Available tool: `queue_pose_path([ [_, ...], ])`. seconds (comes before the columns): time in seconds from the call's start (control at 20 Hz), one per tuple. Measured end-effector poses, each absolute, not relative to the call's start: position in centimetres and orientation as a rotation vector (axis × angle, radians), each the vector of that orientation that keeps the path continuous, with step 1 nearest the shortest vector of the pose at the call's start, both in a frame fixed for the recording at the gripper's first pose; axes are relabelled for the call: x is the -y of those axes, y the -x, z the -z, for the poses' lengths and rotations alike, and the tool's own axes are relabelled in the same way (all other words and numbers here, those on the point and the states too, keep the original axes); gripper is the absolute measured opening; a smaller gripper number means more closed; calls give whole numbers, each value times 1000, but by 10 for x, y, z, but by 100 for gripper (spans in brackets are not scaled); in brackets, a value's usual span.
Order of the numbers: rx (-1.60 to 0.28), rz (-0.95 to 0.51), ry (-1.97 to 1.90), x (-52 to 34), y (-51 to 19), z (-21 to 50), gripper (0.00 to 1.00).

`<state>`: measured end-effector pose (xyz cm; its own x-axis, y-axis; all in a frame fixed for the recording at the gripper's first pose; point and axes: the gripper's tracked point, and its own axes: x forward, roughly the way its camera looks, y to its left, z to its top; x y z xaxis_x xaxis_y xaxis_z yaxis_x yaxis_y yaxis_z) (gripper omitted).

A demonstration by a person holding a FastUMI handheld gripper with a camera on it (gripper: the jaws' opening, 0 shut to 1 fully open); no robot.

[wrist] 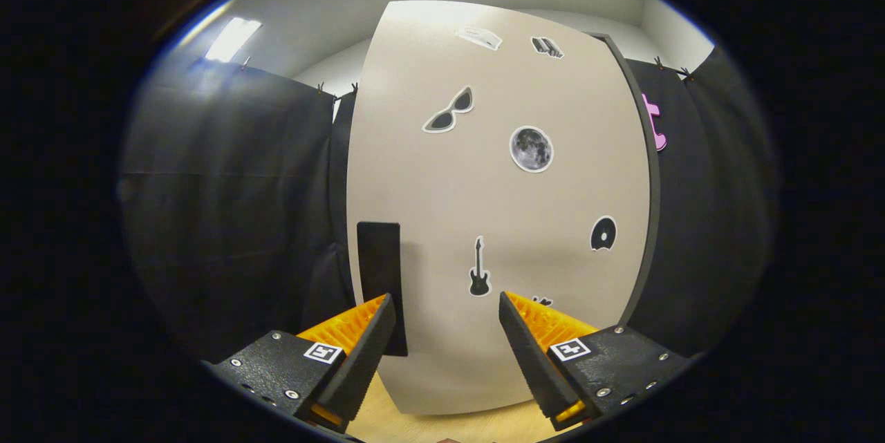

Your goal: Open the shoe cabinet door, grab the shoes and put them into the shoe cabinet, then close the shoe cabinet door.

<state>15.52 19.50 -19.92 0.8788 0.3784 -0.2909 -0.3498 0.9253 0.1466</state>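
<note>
The shoe cabinet door (498, 194) stands upright just ahead of me, a pale beige panel with several stickers on it. A dark flat handle (380, 277) sits low on the door near its left edge, right behind my left finger (359, 346). My gripper (446, 308) is open, with bare door showing between the fingers. The door's dark right edge (646, 180) lies flush along the cabinet side. No shoes are visible.
Black cloth walls (228, 208) hang on both sides of the cabinet. A strip of light wooden floor (429, 422) lies below the door between my fingers. A ceiling light (231, 39) glows above the left wall.
</note>
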Motion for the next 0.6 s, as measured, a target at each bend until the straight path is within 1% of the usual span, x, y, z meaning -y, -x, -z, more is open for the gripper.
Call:
queue_pose_path([
  [0.25, -312, -356, -76, -211, -178, 207, 93],
  [0.6, -358, -315, -99, -222, -206, 221, 93],
])
